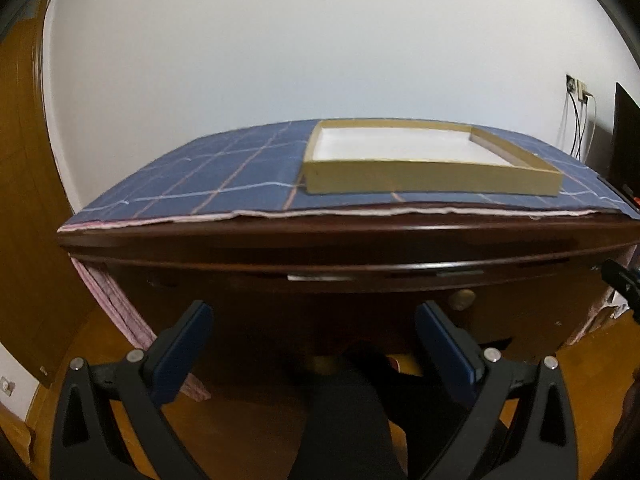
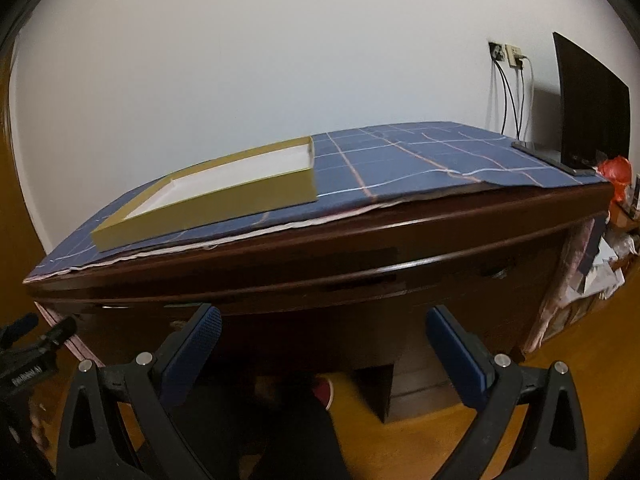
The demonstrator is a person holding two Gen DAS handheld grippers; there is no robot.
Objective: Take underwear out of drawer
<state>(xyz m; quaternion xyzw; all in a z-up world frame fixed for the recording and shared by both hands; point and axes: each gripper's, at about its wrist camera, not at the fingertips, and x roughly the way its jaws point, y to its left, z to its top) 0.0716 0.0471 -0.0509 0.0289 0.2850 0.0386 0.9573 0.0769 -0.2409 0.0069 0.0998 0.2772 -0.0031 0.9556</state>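
A dark wooden desk stands before me, its drawer front [image 1: 360,300] shut, with a round pale knob [image 1: 461,299]. No underwear is in view. My left gripper [image 1: 314,320] is open and empty, held low in front of the drawer, left of the knob. My right gripper [image 2: 324,324] is open and empty, in front of the drawer front [image 2: 360,304] in the right wrist view. The right gripper's black body shows at the left wrist view's right edge [image 1: 624,284]; the left gripper's body shows at the right wrist view's left edge [image 2: 36,344].
A blue checked cloth [image 1: 224,176] covers the desk top. A shallow yellow tray [image 1: 432,182] with a white bottom lies on it, also seen in the right wrist view [image 2: 208,204]. A dark monitor [image 2: 592,108], cables and clutter stand at the right. Below is wood floor [image 2: 420,440].
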